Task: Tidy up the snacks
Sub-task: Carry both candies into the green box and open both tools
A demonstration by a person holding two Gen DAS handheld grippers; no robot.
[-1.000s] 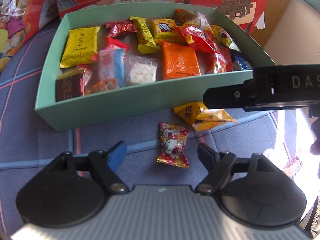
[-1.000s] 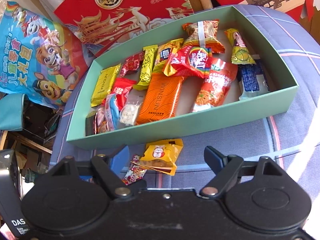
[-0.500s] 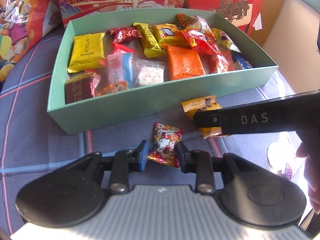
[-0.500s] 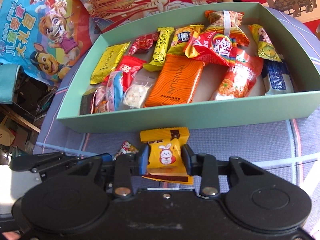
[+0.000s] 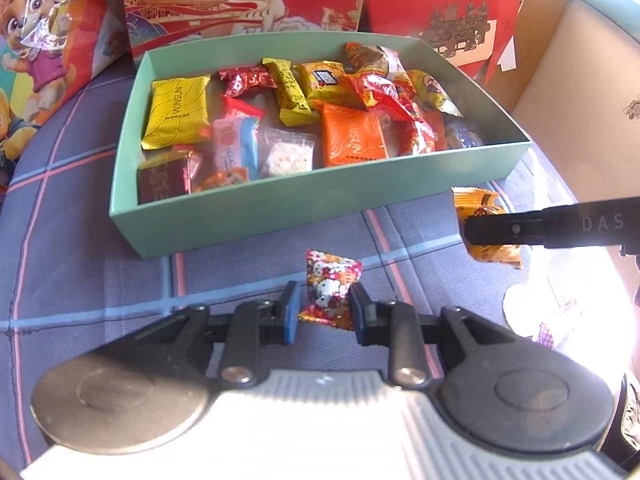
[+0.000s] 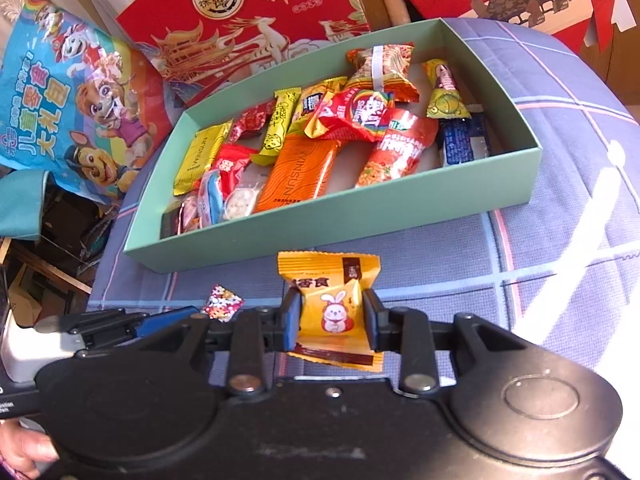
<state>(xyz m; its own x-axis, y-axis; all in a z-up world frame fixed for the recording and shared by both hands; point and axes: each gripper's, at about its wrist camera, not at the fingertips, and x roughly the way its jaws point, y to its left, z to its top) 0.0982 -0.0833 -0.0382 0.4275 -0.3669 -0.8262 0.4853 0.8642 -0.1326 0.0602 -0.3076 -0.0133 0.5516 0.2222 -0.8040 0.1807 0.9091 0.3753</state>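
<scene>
The left gripper (image 5: 324,306) was closed on a small red cartoon-cat candy (image 5: 330,288), its two fingers pressing the wrapper's lower sides while the top stood up between them. It pointed toward the near wall of the green box (image 5: 256,216), which lay a little farther off on the blue checked cloth (image 5: 80,240).

The right gripper (image 6: 331,322) was clamped on a yellow rabbit snack packet (image 6: 334,304), the pads squeezing its middle; the crimped top rose above the fingers and the brown bottom edge hung below them. In the left view the same packet (image 5: 480,208) showed to the right, near the box's near right corner, partly hidden by the gripper's black finger. From the right view the left gripper (image 6: 168,320) sat lower left, the candy (image 6: 222,303) at its tip.

Both tools were level and aimed at the box from its near side. Inside the box lay many wrapped snacks, among them an orange packet (image 5: 354,136) and a yellow packet (image 5: 176,114). Red gift bags (image 6: 248,20) stood beyond.
</scene>
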